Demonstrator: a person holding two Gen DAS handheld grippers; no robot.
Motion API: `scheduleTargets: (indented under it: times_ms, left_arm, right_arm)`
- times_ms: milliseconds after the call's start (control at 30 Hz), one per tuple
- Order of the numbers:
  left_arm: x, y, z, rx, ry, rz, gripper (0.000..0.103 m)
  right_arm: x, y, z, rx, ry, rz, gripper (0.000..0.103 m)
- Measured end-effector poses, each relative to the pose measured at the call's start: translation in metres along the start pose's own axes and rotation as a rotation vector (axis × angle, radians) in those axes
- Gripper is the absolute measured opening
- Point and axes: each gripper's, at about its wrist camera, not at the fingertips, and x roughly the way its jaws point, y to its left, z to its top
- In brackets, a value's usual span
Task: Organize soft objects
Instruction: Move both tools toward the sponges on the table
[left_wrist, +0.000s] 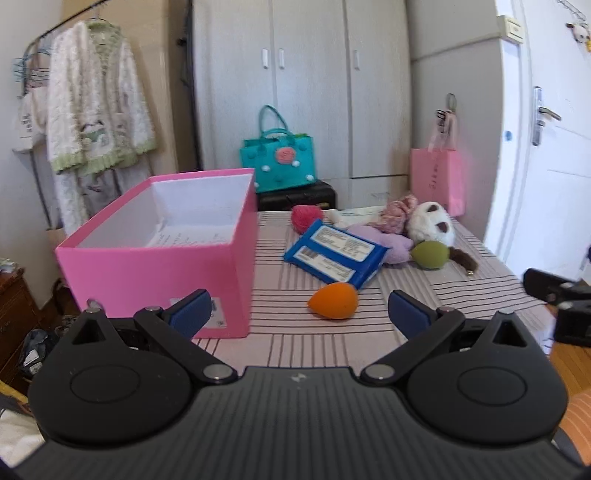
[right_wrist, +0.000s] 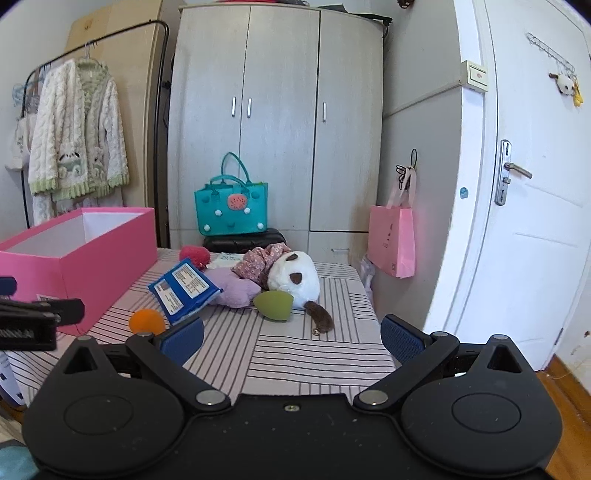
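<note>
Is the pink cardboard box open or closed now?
Open: the pink cardboard box has no lid, and its white inner walls are visible, with some printed paper at the bottom.

Both fisheye views looked forward along their own spread jaws from the near edge of the striped tabletop (left_wrist: 325, 343), facing the grey wardrobe (left_wrist: 306, 85). The left view sat close beside the pink box (left_wrist: 162, 277); the right view sat further right, nearer the white door (right_wrist: 535, 221). Both shared the box, the heap of soft toys (right_wrist: 258, 280), the teal bag (right_wrist: 231, 210) and the wardrobe.
</note>
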Motion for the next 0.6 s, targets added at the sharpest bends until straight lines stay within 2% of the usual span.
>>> scheduleTargets:
  times_ms: [100, 233, 433, 600]
  left_arm:
    - [-0.007, 0.001, 0.014, 0.024, -0.021, -0.006, 0.103]
    - [-0.009, 0.000, 0.027, 0.050, -0.010, -0.009, 0.103]
    - [-0.004, 0.003, 0.030, 0.047, 0.066, -0.072, 0.103]
    - [-0.005, 0.005, 0.030, 0.058, 0.075, -0.056, 0.103]
  right_arm:
    - [0.003, 0.002, 0.008, -0.034, -0.015, -0.021, 0.103]
    - [0.004, 0.003, 0.020, -0.046, -0.028, -0.033, 0.103]
    - [-0.001, 0.000, 0.029, -0.066, -0.011, 0.021, 0.103]
    - [-0.006, -0.004, 0.029, -0.076, 0.002, 0.057, 0.103]
